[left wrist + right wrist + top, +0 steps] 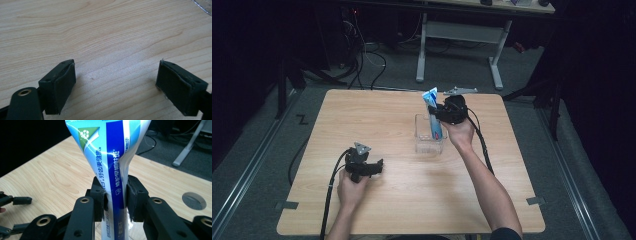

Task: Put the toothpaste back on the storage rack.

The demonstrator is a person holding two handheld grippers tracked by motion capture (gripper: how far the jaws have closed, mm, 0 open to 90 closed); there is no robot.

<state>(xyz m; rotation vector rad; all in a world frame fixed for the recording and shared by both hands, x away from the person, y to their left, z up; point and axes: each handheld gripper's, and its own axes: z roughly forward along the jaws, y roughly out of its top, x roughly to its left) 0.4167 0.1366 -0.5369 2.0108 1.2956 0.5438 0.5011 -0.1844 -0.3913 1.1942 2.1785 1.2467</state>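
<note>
Work in hand: we take it to be standing the toothpaste tube (432,112) in the clear plastic holder (430,145) near the middle of the table (362,115).
Right gripper (115,198): its pads are pinched tight on the tube's middle, squeezing it into a waist; in the high view it sits at about 1 o'clock from the table's centre.
Left gripper (115,82): jaws stand wide apart with nothing between them, over bare wood; in the high view (377,166) it rests at about 8 o'clock from the holder, well apart from it.
Where the tube is: upright, slightly tilted, its lower part inside the holder and its flat crimped end up at 12 o'clock above the rim.
Done so far, as we judge: the tube is gripped and its lower end is already within the holder's walls.
Left to do, as we judge: seat it fully, let go, and draw the right gripper away without tipping the tube.
Hidden: we cannot tell whether the tube's bottom touches the holder's floor; the clear walls and the right hand (460,134) blur that part.
Cut off: the tube's top and bottom run out of the right gripper view, so its cap cannot be seen there.
Hard to make out: the holder's edges, which are faint against the wood, and the dark room beyond the table.
</note>
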